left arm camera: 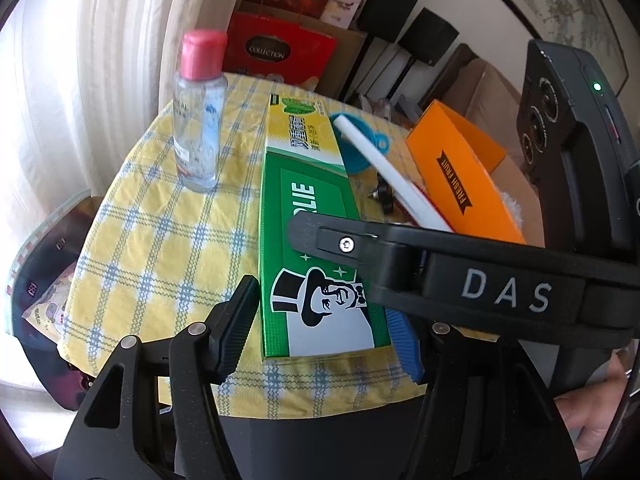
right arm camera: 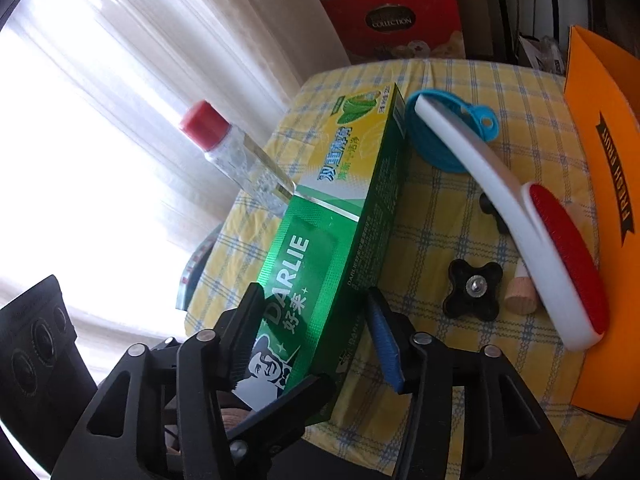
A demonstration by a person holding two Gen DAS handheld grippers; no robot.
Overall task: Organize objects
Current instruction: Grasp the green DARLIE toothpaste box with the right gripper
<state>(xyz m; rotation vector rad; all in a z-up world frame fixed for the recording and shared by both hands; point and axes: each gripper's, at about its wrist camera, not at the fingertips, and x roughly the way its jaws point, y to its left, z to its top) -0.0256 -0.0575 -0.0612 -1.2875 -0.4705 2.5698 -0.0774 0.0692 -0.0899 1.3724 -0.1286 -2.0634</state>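
A green and yellow Darlie toothpaste box (left arm camera: 312, 216) lies on the yellow checked tablecloth (left arm camera: 160, 248); it also shows in the right wrist view (right arm camera: 340, 216). My left gripper (left arm camera: 324, 328) is open, its fingers on either side of the box's near end. My right gripper (right arm camera: 312, 336) is open too, its fingers either side of the same end with a gap on the blue-padded side. The right gripper's body (left arm camera: 460, 276) crosses over the box in the left view.
A clear bottle with a pink cap (left arm camera: 198, 112) stands left of the box. A white and red lint brush (right arm camera: 520, 216), a blue funnel (right arm camera: 444, 132), a black knob (right arm camera: 474, 290) and a cork (right arm camera: 520, 300) lie to the right. An orange box (right arm camera: 600, 208) stands at the right edge.
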